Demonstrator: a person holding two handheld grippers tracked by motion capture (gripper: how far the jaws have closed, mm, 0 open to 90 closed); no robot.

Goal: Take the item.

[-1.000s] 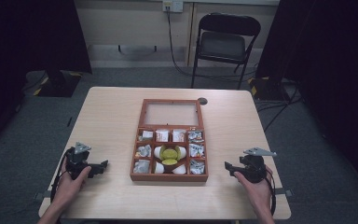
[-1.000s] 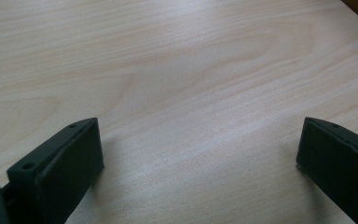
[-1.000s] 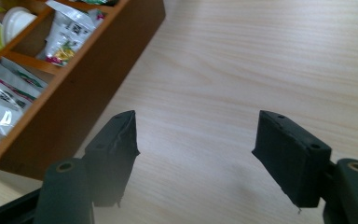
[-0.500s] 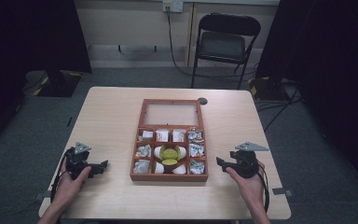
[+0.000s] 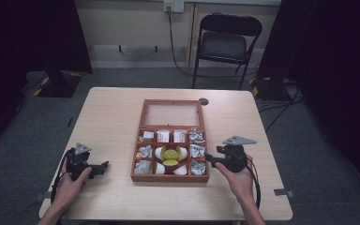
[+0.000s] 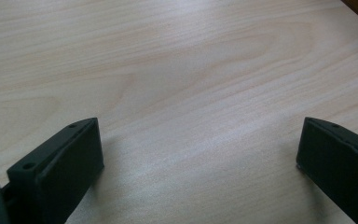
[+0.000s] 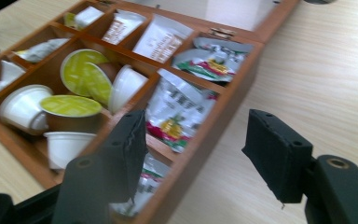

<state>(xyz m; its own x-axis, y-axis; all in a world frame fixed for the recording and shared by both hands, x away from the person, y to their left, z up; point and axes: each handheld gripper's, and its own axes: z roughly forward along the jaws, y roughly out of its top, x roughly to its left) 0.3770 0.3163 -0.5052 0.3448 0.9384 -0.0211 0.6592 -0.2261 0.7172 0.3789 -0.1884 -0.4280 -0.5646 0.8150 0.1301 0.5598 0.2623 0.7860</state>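
Observation:
A wooden compartment box (image 5: 170,178) lies mid-table, its glass lid (image 5: 171,114) folded flat behind it. White capsules with yellow-green lids (image 5: 170,153) (image 7: 77,74) fill the middle cells, and foil sachets (image 5: 197,151) (image 7: 179,112) fill the side cells. My right gripper (image 5: 208,158) (image 7: 196,135) hovers at the box's right wall (image 7: 223,116), pointing left. Its jaws have just been closing and stand apart with nothing pressed between them. My left gripper (image 5: 104,166) (image 6: 198,135) rests wide open over bare table, left of the box.
A small dark round thing (image 5: 203,101) sits on the table behind the lid. A folding chair (image 5: 225,44) stands beyond the far edge. Bare wood (image 5: 112,122) stretches left and right of the box.
My right gripper has moved left from near the table's right edge up to the box and risen a little, with its jaws narrower. The left gripper has stayed put.

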